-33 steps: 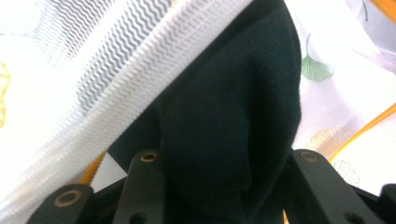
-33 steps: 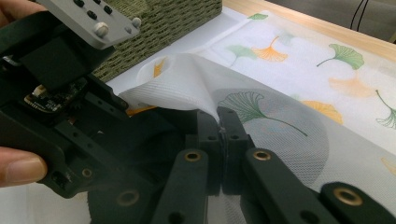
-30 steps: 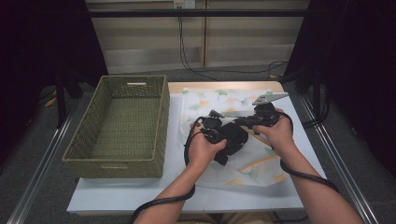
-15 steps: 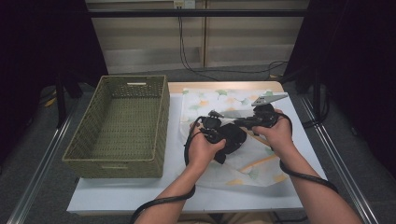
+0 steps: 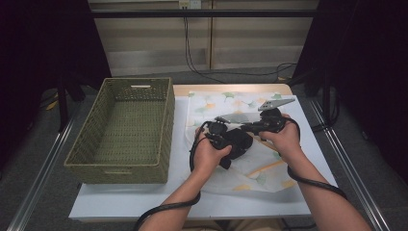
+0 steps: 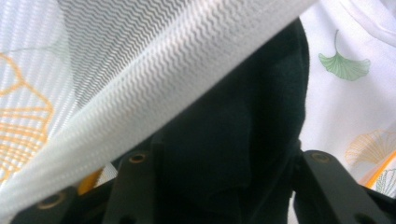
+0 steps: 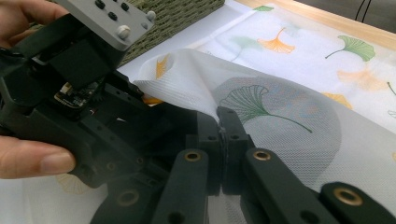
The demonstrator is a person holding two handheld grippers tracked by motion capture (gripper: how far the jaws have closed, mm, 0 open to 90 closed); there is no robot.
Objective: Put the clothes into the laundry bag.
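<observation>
Left gripper jaws have just been opening; hands otherwise sit where they were, cloth and basket unmoved. In the left gripper view my jaws stand partly apart at the bottom corners, with a taut white fold of the cloth crossing in front and something dark and soft-looking filling the gap; can't tell whether the pads press on anything. Right gripper is clamped flat, jaws together, pinching a raised peak of the leaf-print cloth. Left gripper sits just beside that pinch, its grey plate on top. Cloth lies spread on the white table, right of the empty green wicker basket, bunched up between my two hands.
</observation>
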